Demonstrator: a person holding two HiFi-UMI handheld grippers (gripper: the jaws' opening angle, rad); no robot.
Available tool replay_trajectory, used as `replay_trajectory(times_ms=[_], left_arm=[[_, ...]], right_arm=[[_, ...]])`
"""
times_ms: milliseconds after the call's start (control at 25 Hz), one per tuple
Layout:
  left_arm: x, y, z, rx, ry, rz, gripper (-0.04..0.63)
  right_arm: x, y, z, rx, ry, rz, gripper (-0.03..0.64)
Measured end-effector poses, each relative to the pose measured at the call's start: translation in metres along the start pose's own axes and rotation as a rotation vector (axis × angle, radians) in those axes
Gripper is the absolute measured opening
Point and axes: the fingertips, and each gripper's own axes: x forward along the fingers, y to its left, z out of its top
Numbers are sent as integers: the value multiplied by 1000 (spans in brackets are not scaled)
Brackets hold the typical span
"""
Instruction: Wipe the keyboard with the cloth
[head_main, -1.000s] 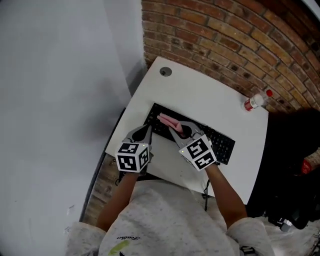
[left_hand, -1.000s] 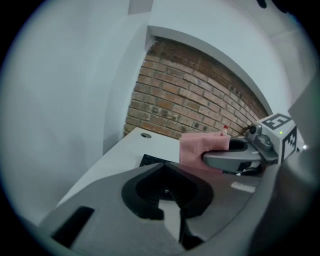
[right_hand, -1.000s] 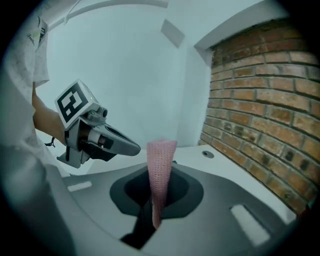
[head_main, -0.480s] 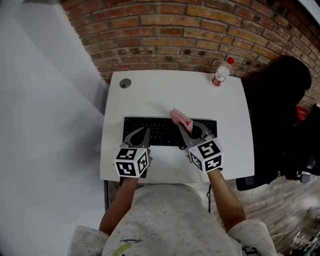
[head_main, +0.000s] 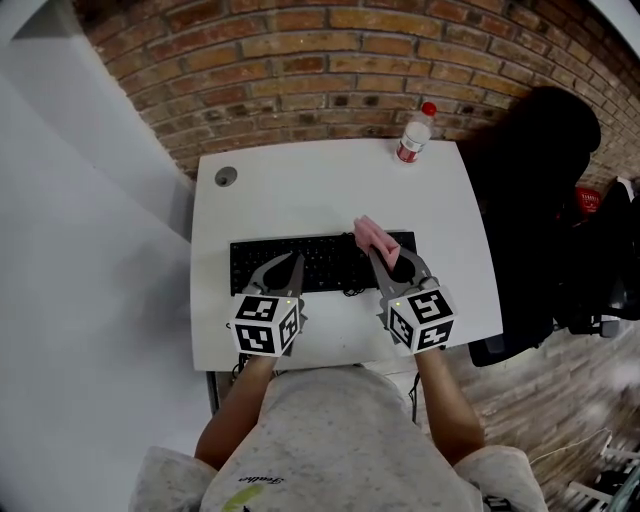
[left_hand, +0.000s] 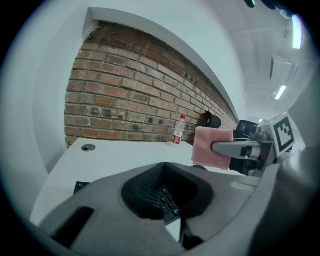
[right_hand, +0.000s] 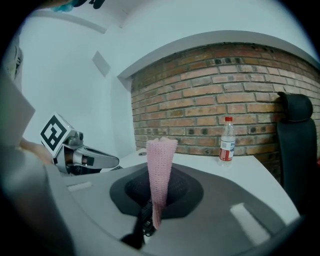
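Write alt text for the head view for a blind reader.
Seen from above, a person holds two grippers over a black keyboard on a white desk: the right gripper pinches a pink cloth above the keys, the left gripper is shut and empty. A plastic bottle stands at the desk's far edge by a brick wall.

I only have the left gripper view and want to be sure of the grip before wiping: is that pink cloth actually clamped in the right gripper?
Observer: Yes. The right gripper view shows the pink knitted cloth upright, pinched between the shut jaws of the right gripper.
Operator: Where over the keyboard is it?
Observer: In the head view it is above the right part of the black keyboard, near the far edge.
Operator: And my own gripper?
Observer: The tips of the left gripper are over the keyboard's left half, apart from the right gripper.
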Motion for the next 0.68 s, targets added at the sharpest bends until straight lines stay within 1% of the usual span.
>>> replay_trajectory(times_ms=[280,680], left_arm=[[3,-4,0,9,2,-10,-4],[4,-3,1,-1,0,-3,-3]], right_arm=[[-3,-6,-4,7,3,-16,23],[0,-8,-4,6,6,-4,25]])
